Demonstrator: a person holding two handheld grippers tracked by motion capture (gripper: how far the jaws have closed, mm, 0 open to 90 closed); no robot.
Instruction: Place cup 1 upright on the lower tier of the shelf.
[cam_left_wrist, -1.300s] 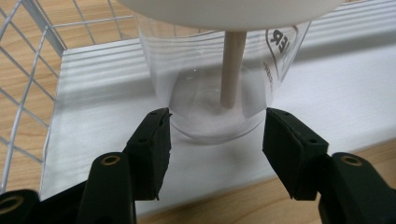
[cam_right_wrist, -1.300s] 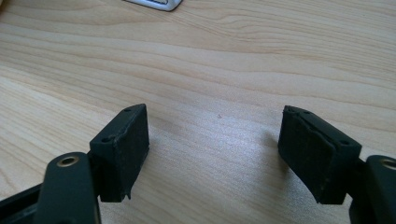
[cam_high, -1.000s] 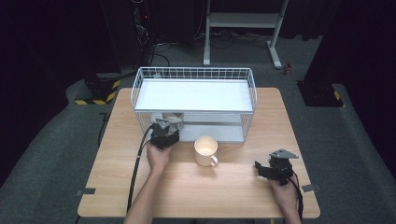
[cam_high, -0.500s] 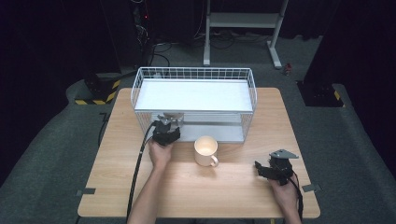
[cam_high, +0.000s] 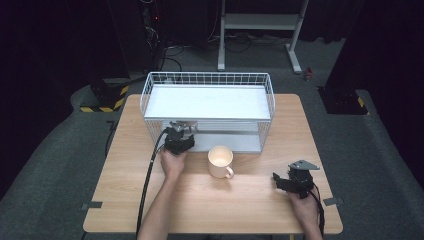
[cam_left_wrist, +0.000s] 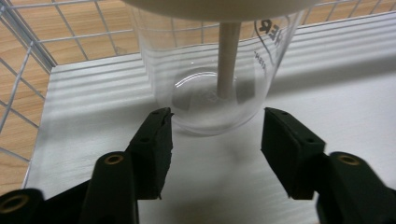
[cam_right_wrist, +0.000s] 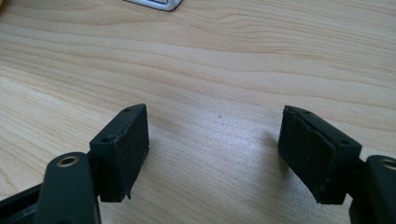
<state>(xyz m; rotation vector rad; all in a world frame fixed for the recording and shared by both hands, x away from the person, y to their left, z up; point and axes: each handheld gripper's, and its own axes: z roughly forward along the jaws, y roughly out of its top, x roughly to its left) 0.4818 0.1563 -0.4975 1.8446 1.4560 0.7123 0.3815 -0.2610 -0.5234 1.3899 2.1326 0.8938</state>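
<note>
Now, from the high view: the left gripper (cam_high: 181, 126) is pushed in at the front edge of the wire rack (cam_high: 207, 80), under its top deck, probably to set something down or fetch it. A cream mug (cam_high: 220, 161) stands on the table (cam_high: 125, 200) just outside.

Over to the left gripper view: a glass beaker (cam_left_wrist: 205, 93) with a rod (cam_left_wrist: 228, 60) in it stands on the white lower shelf (cam_left_wrist: 336, 93) near its left edge. The jaws have just been opening; the pads flank its base, I think without touching.

Right gripper view: the right gripper (cam_right_wrist: 215, 140) waits near the table's front right corner, jaws apart, holding nothing.
</note>
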